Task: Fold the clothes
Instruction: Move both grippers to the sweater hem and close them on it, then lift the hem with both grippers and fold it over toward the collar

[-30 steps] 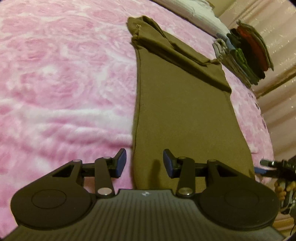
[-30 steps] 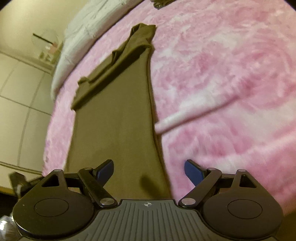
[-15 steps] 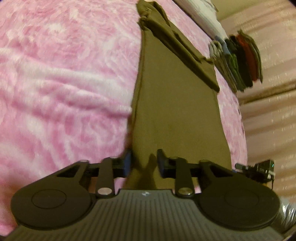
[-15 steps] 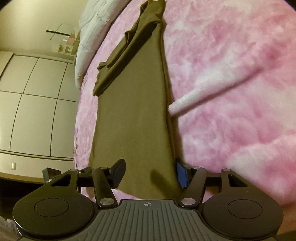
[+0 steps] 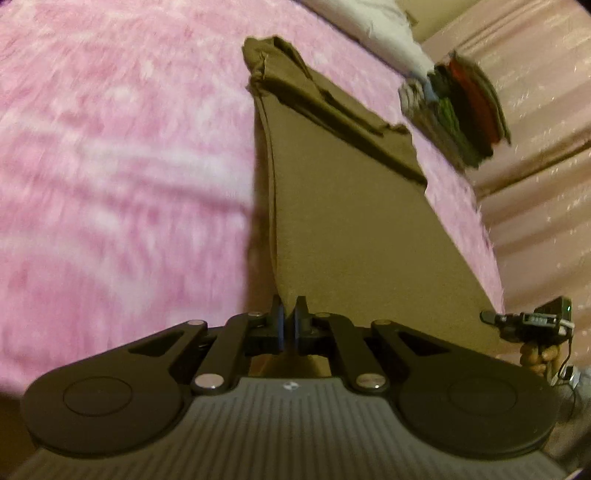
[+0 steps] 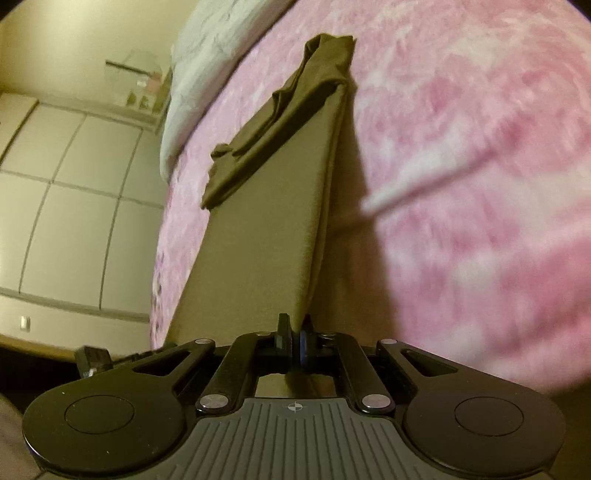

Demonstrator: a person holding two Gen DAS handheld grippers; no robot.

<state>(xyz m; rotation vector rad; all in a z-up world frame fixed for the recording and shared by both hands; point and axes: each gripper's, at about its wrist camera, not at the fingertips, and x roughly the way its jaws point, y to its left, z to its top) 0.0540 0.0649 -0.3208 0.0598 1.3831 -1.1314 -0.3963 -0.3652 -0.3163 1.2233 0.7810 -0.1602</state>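
- Two grippers have each just closed on the near end of one olive garment (image 5: 351, 229), which lies lengthwise on a pink blanket (image 5: 110, 166).
- Left gripper (image 5: 290, 325): jaws pinched together on the garment's near left corner, with cloth caught between the pads.
- Right gripper (image 6: 294, 334): jaws likewise pressed together on the near right corner, with cloth between the pads.
- Both near corners are raised off the blanket; along each long edge the cloth stands clear and casts a shadow on the pink pile.
- Far end of the garment still rests flat, its sleeves folded in across it in a rumpled band.
- Stack (image 5: 458, 110) of folded clothes, in red, green and grey, sits near the blanket's far right edge, apart from the garment.
- Pillow (image 5: 376, 29), white, lies beyond the blanket's far edge.
- In the left wrist view, the right gripper's tip and the hand (image 5: 539, 356) holding it show at the right border.
- Wardrobe (image 6: 66, 206) with pale panelled doors stands past the bed's left side.
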